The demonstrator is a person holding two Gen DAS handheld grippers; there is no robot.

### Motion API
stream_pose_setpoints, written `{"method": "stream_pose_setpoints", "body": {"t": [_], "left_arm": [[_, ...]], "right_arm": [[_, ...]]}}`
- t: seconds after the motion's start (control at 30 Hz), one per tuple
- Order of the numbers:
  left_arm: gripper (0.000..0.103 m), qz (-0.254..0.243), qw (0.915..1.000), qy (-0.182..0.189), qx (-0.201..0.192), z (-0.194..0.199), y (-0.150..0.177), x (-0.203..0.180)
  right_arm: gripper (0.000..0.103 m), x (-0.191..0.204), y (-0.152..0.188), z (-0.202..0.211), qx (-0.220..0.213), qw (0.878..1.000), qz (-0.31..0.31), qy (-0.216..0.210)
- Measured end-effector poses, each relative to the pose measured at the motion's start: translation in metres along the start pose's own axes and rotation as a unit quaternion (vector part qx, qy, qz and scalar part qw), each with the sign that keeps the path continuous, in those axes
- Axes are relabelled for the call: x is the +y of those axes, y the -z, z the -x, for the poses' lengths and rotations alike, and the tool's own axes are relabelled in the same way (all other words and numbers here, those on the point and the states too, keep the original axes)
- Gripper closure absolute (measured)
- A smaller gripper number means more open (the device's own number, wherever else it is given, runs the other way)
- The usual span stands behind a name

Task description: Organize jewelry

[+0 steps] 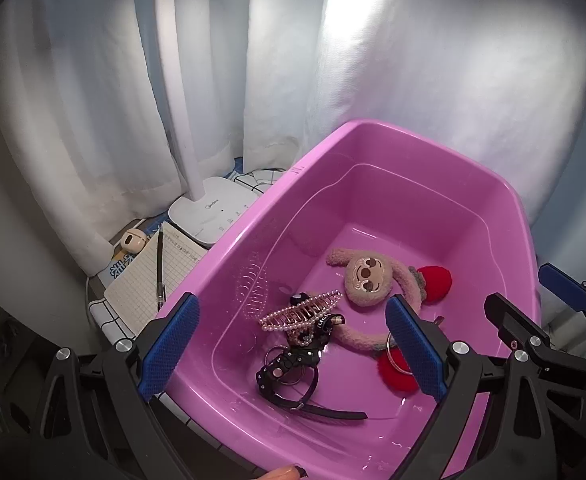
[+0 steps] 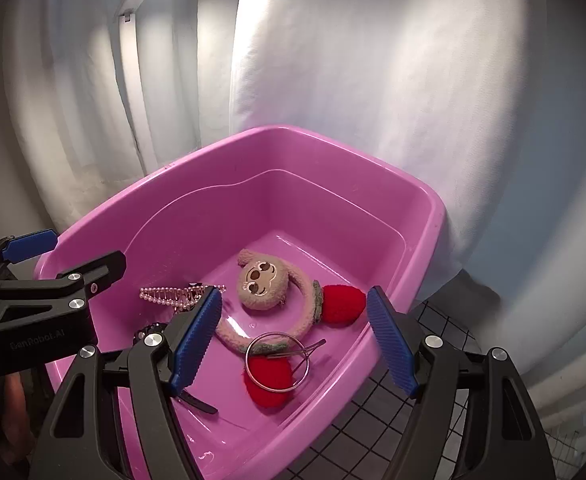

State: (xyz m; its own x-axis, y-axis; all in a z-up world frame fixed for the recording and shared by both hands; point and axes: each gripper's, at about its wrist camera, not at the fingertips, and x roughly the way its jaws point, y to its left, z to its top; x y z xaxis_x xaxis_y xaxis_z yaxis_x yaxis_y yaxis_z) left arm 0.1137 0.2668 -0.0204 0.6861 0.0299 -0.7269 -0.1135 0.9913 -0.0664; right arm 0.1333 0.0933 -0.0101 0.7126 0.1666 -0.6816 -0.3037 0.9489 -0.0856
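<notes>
Both tongs hang over the pink basin [image 1: 229, 248] with jaws apart, holding nothing. Left gripper [image 1: 293, 348] sits above the near-left part of the basin floor, over the pearl hair claw [image 1: 299, 312] and the black studded strap [image 1: 293, 368] lying just beneath it. Right gripper [image 2: 293, 344] hovers over the near-right part, above the plush sloth headband [image 2: 263, 280], its red pompoms [image 2: 343, 304] and a thin metal ring [image 2: 276, 361] resting on them. Beyond the basin's left rim stands a white lamp base [image 1: 213, 212] marked "Midea"; "GenRobot.AI" is printed on the left gripper's body.
</notes>
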Motion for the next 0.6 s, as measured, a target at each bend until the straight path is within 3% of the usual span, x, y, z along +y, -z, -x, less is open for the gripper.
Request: {"method": "stream_pose_setpoints", "body": {"t": [0.6], "left_arm": [[0.01, -0.005, 0.9999, -0.012, 0.001, 0.011, 0.003, -0.005]], "right_arm": [[0.031, -0.003, 0.004, 0.018, -0.008, 1.0, -0.004, 0.001]]}}
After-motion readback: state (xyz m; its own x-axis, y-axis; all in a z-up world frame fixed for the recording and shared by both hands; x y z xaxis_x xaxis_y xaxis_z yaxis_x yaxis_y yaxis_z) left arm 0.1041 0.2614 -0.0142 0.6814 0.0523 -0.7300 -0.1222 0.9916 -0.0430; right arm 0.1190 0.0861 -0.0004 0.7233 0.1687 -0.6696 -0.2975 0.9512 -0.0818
